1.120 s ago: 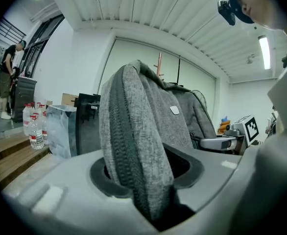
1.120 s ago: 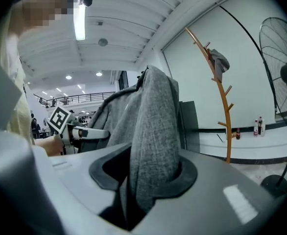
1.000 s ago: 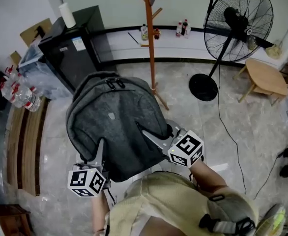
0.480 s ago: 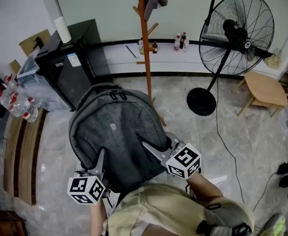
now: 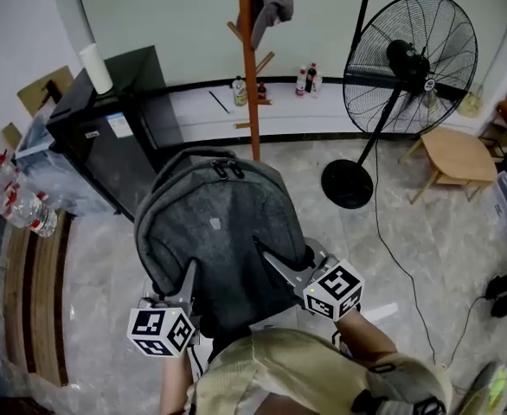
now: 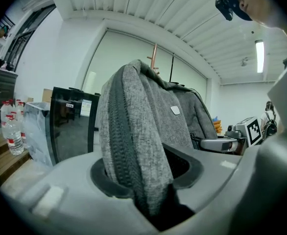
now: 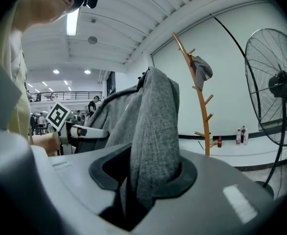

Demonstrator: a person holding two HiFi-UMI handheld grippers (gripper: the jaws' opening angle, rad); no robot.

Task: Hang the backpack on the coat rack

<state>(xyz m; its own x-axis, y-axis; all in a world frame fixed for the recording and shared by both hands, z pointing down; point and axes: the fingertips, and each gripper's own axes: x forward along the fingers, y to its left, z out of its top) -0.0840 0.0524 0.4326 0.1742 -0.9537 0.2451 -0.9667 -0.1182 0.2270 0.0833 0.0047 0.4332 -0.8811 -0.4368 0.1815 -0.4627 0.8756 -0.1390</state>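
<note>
I hold the backpack point(image 5: 214, 227) upright, off the floor. Left claw point(image 5: 187, 275) and right claw point(image 5: 269, 253) each clamp its grey fabric. The coat rack point(image 5: 247, 76) stands straight ahead beyond the backpack, well apart, about equally far from both claws.

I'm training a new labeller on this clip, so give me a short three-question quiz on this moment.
1. True or false: the backpack already hangs on the coat rack.
2. The left tool and the right tool are: A both open and empty; B both shut on the backpack; C only the right one shut on it.
3. Fill in: in the head view, the tall thing standing on the floor to the right of the coat rack is a ____.
Key: 1 false; 2 B; 3 fan.
</note>
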